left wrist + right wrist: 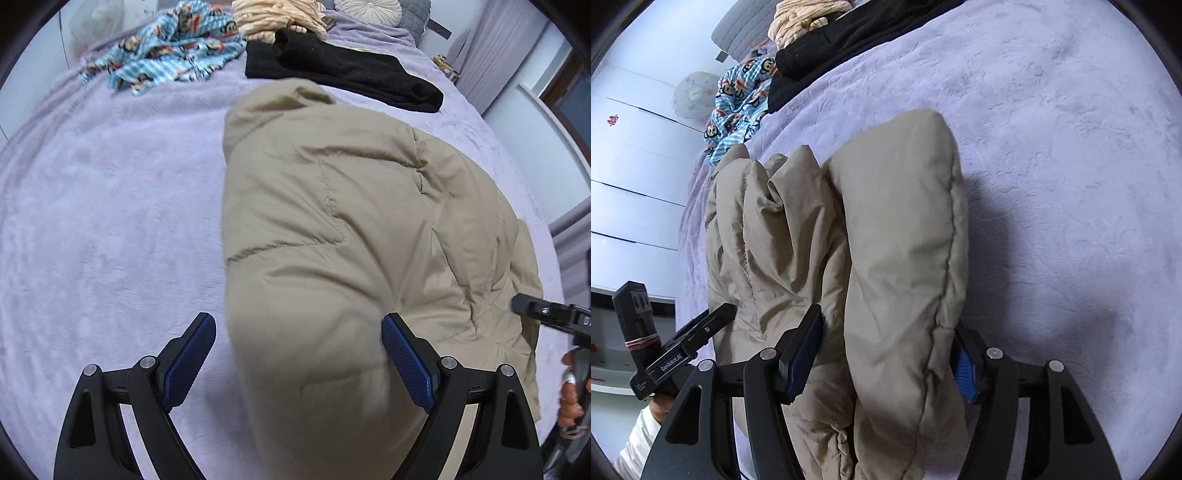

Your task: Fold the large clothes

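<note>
Beige puffer jacket [332, 229] bunched on the lilac bed cover [110, 221].
Left gripper [299, 354] gapes around its near end without pressing; right gripper [886, 354] straddles a fold, contact unclear.

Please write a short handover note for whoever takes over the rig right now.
Left tool: open, straddling the near end of the beige jacket, gripping nothing.
Right tool: closed around a thick fold of the jacket, both pads against it.
The jacket lies on the purple blanket, gathered into a long bundle.
Done: it looks folded lengthwise.
Left: probably fold it shorter and flatten it. The black garment and the monkey-print garment still lie unfolded at the far end.
</note>
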Demonstrator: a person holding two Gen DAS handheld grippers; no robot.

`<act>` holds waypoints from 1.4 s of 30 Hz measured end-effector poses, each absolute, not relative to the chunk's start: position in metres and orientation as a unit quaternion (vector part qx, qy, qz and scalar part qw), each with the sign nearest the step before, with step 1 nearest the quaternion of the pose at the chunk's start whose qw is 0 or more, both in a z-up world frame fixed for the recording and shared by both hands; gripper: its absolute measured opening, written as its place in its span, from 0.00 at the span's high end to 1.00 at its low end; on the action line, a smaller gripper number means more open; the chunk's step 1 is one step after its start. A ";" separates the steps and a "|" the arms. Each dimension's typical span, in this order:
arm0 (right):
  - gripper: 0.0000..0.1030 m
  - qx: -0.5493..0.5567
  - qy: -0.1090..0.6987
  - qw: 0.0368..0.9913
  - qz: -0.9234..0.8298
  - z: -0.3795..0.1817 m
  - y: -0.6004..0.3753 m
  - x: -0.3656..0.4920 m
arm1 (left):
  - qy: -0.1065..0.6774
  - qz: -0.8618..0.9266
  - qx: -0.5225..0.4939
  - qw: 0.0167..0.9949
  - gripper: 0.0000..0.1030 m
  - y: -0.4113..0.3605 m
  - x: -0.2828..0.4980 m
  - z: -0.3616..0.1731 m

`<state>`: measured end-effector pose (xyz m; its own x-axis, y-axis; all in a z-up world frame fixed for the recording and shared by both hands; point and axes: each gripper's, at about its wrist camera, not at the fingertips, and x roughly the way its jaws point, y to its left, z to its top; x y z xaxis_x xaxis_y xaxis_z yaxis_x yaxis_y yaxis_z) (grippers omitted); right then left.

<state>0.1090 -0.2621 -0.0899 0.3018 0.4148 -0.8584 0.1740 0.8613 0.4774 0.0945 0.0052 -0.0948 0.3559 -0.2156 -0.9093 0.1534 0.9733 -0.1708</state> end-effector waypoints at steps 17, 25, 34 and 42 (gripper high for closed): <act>0.67 0.155 0.526 0.835 0.050 -0.033 -0.238 0.006 | 0.581 -0.071 -0.004 0.811 0.10 0.017 0.024 -0.085; 0.67 0.163 0.589 0.791 0.031 -0.090 -0.235 -0.002 | 0.589 -0.063 -0.009 0.806 0.10 0.024 0.012 -0.094; 0.67 0.171 0.584 0.793 0.030 -0.061 -0.236 -0.018 | 0.590 -0.043 0.010 0.806 0.10 0.025 -0.012 -0.070; 0.67 0.184 0.586 0.789 0.036 -0.030 -0.229 -0.047 | 0.583 -0.042 0.011 0.812 0.10 0.022 -0.039 -0.032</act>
